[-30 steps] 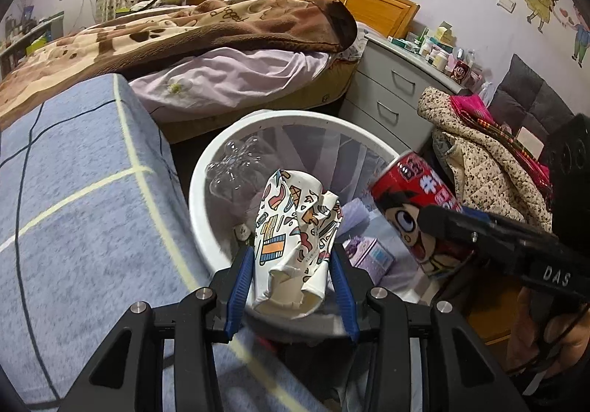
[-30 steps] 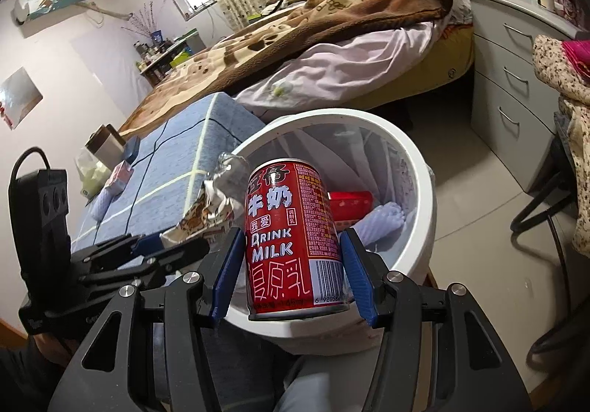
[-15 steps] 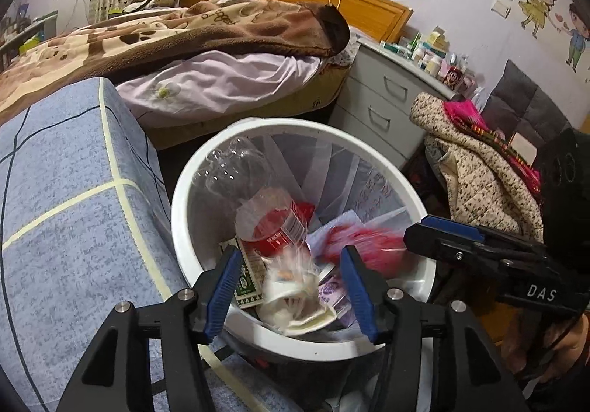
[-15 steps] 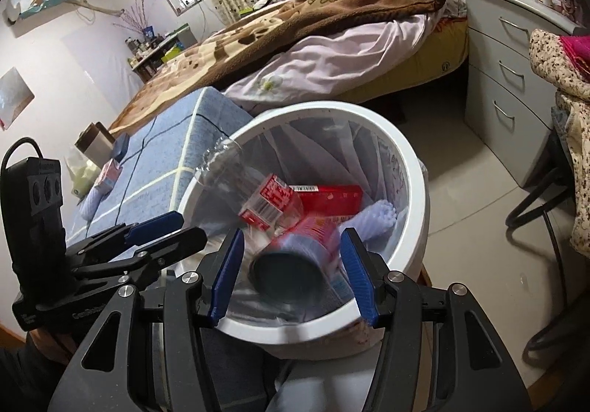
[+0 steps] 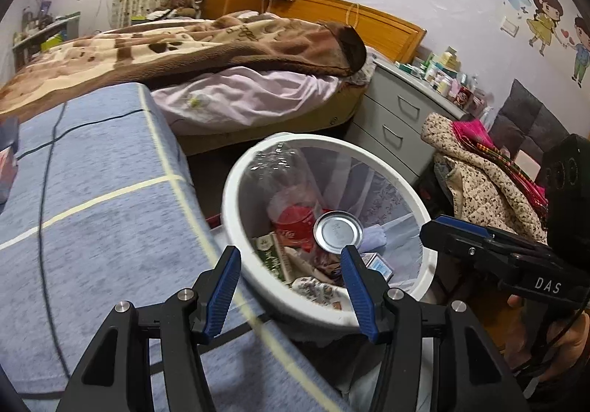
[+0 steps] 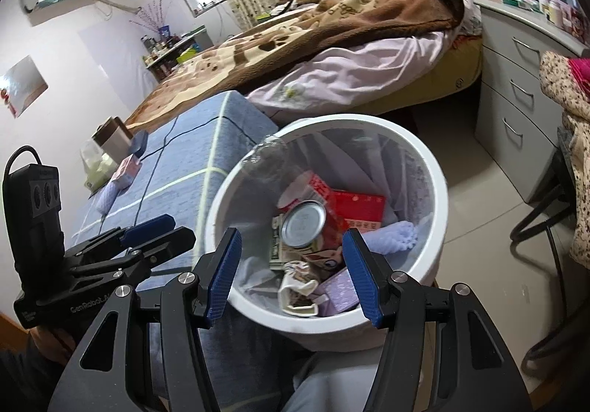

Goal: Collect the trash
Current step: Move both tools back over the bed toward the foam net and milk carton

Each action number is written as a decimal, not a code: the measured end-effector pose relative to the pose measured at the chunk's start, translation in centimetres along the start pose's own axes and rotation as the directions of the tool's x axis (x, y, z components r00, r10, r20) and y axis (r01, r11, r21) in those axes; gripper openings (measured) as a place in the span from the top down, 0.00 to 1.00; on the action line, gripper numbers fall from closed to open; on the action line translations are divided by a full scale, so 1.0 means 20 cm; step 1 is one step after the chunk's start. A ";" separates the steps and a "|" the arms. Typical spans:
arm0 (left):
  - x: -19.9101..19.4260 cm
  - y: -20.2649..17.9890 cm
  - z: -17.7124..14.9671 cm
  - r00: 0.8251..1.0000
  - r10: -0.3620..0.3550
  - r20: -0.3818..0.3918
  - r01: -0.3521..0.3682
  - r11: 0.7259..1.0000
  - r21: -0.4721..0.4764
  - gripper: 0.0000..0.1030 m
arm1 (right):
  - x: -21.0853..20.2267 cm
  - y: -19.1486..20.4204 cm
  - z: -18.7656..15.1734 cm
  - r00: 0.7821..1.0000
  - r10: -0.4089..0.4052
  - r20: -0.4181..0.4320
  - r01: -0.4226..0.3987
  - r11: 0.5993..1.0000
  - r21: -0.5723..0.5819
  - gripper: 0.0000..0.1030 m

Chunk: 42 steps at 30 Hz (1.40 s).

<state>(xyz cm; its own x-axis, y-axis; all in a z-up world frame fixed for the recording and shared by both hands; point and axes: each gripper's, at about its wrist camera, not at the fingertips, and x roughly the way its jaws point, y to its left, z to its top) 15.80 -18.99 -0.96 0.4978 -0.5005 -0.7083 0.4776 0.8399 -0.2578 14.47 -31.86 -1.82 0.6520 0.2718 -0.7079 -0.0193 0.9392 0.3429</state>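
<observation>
Two grippers hover over the near rim of a white trash bin (image 5: 236, 191) lined with a clear bag, and both stand wide apart with nothing between their blue pads. The left gripper (image 5: 291, 283) has just been opening; its fingers (image 5: 221, 286) frame the bin's near edge, the left one over the blue-grey cover (image 5: 92, 209) beside the bin, the right one over the rim. The right gripper (image 6: 293, 272) is likewise spread and holds nothing, its fingers (image 6: 359, 275) straddling the bin's near wall.

The trash lies below and beyond the fingertips, inside the bin, touching neither gripper. The red milk can (image 6: 308, 227) rests tilted on the heap with its silver end facing up, roughly midway between the right gripper's fingers in that view but well down in the bin. The crumpled patterned paper cup (image 6: 298, 283) lies just nearer, against the near wall. A clear plastic bottle (image 5: 284, 172) leans along the bin's left side, and a red carton (image 6: 363, 207) sits behind the can.
</observation>
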 end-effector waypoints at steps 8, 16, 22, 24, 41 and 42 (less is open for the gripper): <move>-0.15 0.13 -0.08 0.997 0.068 0.031 -0.066 0.996 -0.062 0.46 | 0.01 0.13 -0.02 0.999 0.047 -0.010 -0.048 0.997 -0.058 0.43; -0.27 0.26 -0.17 0.989 0.144 0.037 -0.139 0.983 -0.121 0.46 | 0.03 0.25 -0.04 0.995 0.098 -0.031 -0.101 0.989 -0.110 0.43; -0.34 0.37 -0.24 0.982 0.183 0.040 -0.174 0.971 -0.166 0.46 | 0.07 0.34 -0.06 0.990 0.131 -0.054 -0.138 0.981 -0.138 0.43; -0.37 0.39 -0.25 0.980 0.194 0.042 -0.183 0.967 -0.180 0.46 | 0.08 0.37 -0.07 0.988 0.143 -0.065 -0.151 0.977 -0.150 0.43; -0.60 0.61 -0.33 0.949 0.304 0.081 -0.275 0.928 -0.252 0.46 | 0.14 0.66 -0.04 0.975 0.186 -0.118 -0.210 0.946 -0.247 0.43; -0.61 0.63 -0.34 0.947 0.309 0.083 -0.279 0.926 -0.255 0.46 | 0.14 0.69 -0.04 0.975 0.188 -0.120 -0.214 0.942 -0.258 0.43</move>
<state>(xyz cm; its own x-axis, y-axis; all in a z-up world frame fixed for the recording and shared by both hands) 10.80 -0.88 0.07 0.6796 -0.2322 -0.6959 0.1184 0.9709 -0.2083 15.53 -18.06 0.42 0.5410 0.4668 -0.6996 -0.3528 0.8810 0.3151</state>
